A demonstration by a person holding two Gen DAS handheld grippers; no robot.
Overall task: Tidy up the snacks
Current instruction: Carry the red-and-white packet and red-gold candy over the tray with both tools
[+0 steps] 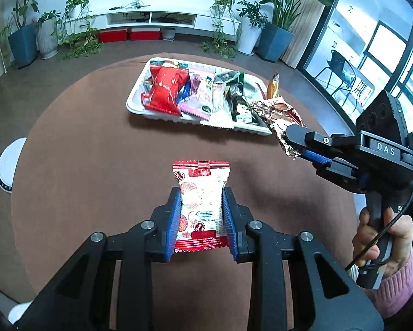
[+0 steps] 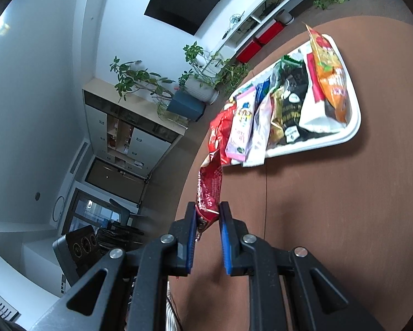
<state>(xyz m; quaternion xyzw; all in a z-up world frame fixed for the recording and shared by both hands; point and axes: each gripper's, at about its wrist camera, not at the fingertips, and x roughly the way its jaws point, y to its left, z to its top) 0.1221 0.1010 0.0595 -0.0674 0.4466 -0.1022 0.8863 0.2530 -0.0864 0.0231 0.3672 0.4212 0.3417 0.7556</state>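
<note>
My left gripper [image 1: 200, 193] is shut on a white and red snack packet [image 1: 200, 204], held above the brown round table [image 1: 96, 165]. My right gripper [image 2: 208, 209] is shut on the end of a dark red foil snack bag [image 2: 209, 186]; the same bag [image 1: 278, 118] shows in the left wrist view, sticking out of the right gripper [image 1: 292, 143] near the tray's right corner. A white tray [image 1: 133, 103] farther back holds several snack packets: a red one [image 1: 166, 88], a pink one [image 1: 198, 93], dark ones [image 1: 238, 102]. The tray [image 2: 352, 129] appears tilted in the right wrist view.
A hand in a pink sleeve [image 1: 383, 237] grips the right tool's handle. A white stool [image 1: 9, 162] stands left of the table. Potted plants [image 1: 49, 35] and a white TV cabinet [image 1: 151, 19] line the far wall. Bare brown tabletop lies between me and the tray.
</note>
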